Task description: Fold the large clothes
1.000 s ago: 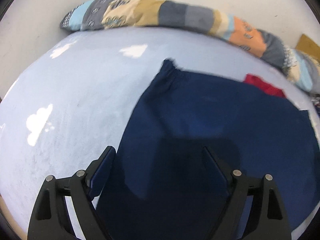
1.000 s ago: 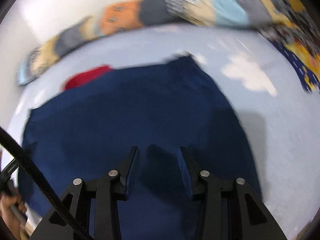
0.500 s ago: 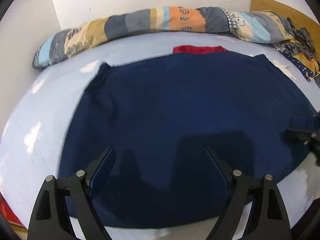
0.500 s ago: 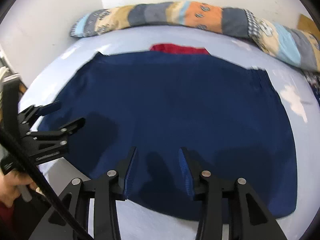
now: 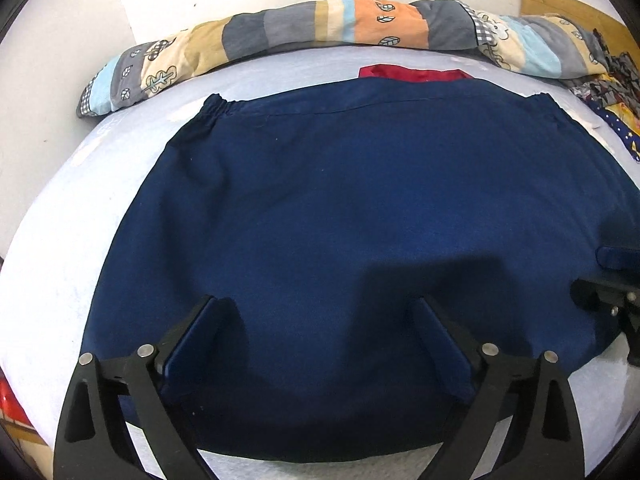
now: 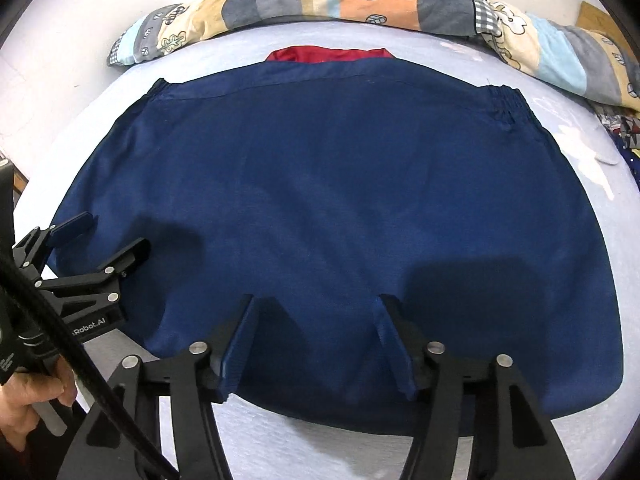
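While the left gripper (image 5: 320, 320) hangs over the near hem of the navy garment (image 5: 360, 208), its jaws are opening, already spread wide, with only flat cloth beneath them and nothing clamped. From the left wrist view, the garment lies spread flat on the pale blue bed sheet (image 5: 80, 240), its elastic waistband at the far side. Just beyond the waistband a red cloth (image 5: 412, 73) peeks out, partly covered by the garment. Farther off than the garment, a rolled patchwork quilt (image 5: 320, 28) runs along the white wall. Over the garment's right edge, the right gripper (image 5: 612, 276) enters.

From the right wrist view, the right gripper (image 6: 316, 328) also hovers over the garment's (image 6: 340, 180) near hem, jaws opening, about half spread, gripping nothing. At the garment's left edge the left gripper (image 6: 104, 236) points in, a hand (image 6: 28, 404) on its handle and a black cable (image 6: 80, 356) crossing in front. Beyond the waistband lie the red cloth (image 6: 328, 55) and the quilt (image 6: 360, 0).
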### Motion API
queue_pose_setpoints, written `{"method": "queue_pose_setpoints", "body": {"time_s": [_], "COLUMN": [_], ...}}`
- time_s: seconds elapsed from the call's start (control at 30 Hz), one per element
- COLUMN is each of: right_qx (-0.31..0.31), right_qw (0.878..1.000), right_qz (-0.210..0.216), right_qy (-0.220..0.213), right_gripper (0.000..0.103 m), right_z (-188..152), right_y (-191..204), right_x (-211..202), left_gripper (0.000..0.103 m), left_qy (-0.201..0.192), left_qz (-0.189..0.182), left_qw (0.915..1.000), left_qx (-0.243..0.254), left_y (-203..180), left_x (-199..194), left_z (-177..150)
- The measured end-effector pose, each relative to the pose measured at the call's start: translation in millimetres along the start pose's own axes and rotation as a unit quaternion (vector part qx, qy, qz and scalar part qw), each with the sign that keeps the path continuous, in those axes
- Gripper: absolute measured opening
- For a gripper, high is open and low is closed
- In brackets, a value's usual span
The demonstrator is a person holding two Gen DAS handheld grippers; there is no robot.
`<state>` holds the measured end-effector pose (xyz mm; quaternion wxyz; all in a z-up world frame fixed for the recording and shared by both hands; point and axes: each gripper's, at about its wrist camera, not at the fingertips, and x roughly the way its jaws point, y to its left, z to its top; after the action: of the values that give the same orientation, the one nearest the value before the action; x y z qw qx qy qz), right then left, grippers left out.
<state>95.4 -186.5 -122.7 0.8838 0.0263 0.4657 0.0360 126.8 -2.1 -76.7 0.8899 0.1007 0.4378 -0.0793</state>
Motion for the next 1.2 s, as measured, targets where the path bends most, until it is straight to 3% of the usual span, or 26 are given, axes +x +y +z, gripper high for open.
{"method": "queue_pose_setpoints", "body": {"time_s": [0.13,0.2,0.27,0.37,0.77,0.9,1.03,1.2], "right_qx": [-0.006,-0.008,-0.013,-0.023,0.007,0.044,0.074,0.143], "right_qw": [1.0,1.0,1.0,1.0,1.0,0.997,0.996,0.988], "right_qz": [0.005,0.011,0.011,-0.005,0.022,0.06,0.055,0.061], "right_qy": [-0.005,-0.006,-0.003,-0.003,-0.008,-0.01,-0.005,-0.009], "right_gripper": [0.083,0.098,0.102,0.102,0.102,0.102,0.101,0.101], "right_z": [-2,-3,-5,-6,-7,-5,-4,-4], "right_y": [5,9,14,20,12,1,-17,-56], "right_x": [2,4,7,9,3,-10,-13,-22], "left_gripper": [0.099,0.1,0.1,0.1,0.101,0.101,0.101,0.101], "left_qy": [0.001,0.001,0.001,0.001,0.001,-0.001,0.003,0.007], "left_qz": [0.001,0.001,0.0,0.001,0.001,0.001,0.001,0.025], "left_qw": [1.0,1.0,1.0,1.0,1.0,1.0,1.0,0.9994], "left_qx": [-0.003,-0.003,-0.002,-0.002,-0.005,-0.005,-0.001,-0.022], "left_y": [-1,-1,-1,0,0,-1,2,19], "left_x": [1,1,1,1,1,0,1,-1], "left_z": [0,0,0,0,0,0,1,5]}}
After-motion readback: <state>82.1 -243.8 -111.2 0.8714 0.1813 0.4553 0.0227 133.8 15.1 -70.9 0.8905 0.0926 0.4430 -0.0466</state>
